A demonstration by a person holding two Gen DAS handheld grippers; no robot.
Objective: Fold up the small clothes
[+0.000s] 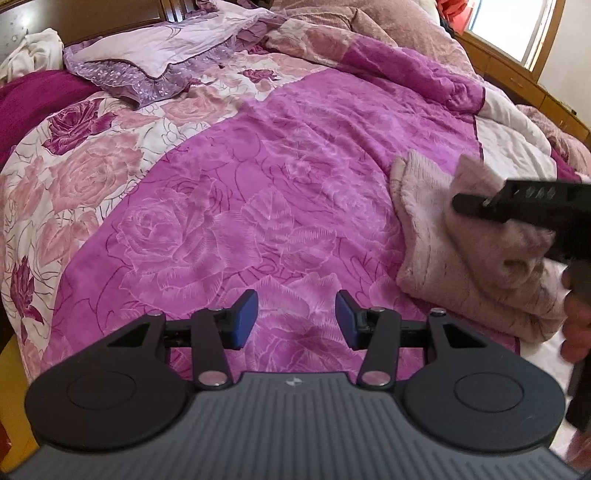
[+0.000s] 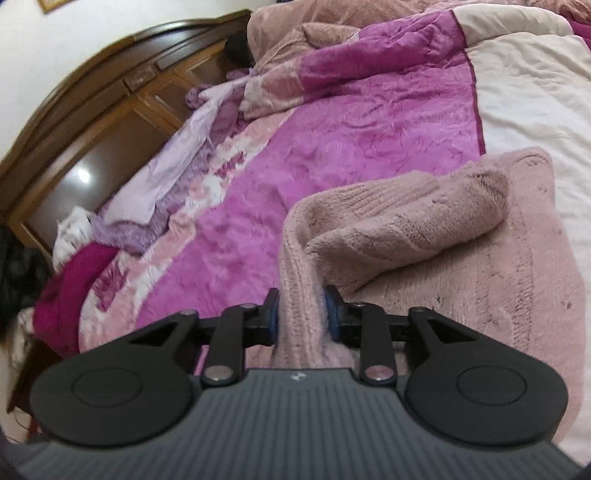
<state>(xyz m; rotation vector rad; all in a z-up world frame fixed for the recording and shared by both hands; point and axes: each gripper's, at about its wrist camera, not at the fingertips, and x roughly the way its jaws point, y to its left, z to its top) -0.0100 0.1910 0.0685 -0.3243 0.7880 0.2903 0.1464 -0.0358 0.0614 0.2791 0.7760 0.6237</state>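
A fuzzy pale-pink knit garment (image 2: 461, 266) lies on the magenta rose-print bedspread (image 2: 332, 140). One part of it is folded across the top. My right gripper (image 2: 301, 314) is shut on an edge of this garment, with fabric pinched between its blue pads. In the left wrist view the same garment (image 1: 443, 251) lies at the right, and the right gripper (image 1: 524, 210) shows over it, its tips hidden. My left gripper (image 1: 296, 319) is open and empty above the bedspread (image 1: 240, 192), to the left of the garment.
A lilac pillowcase (image 1: 155, 59) and a crumpled pink quilt (image 1: 369, 33) lie at the head of the bed. A wooden headboard (image 2: 92, 122) stands behind. A white sheet (image 2: 535, 92) lies beyond the garment. A window (image 1: 513, 26) is at the far right.
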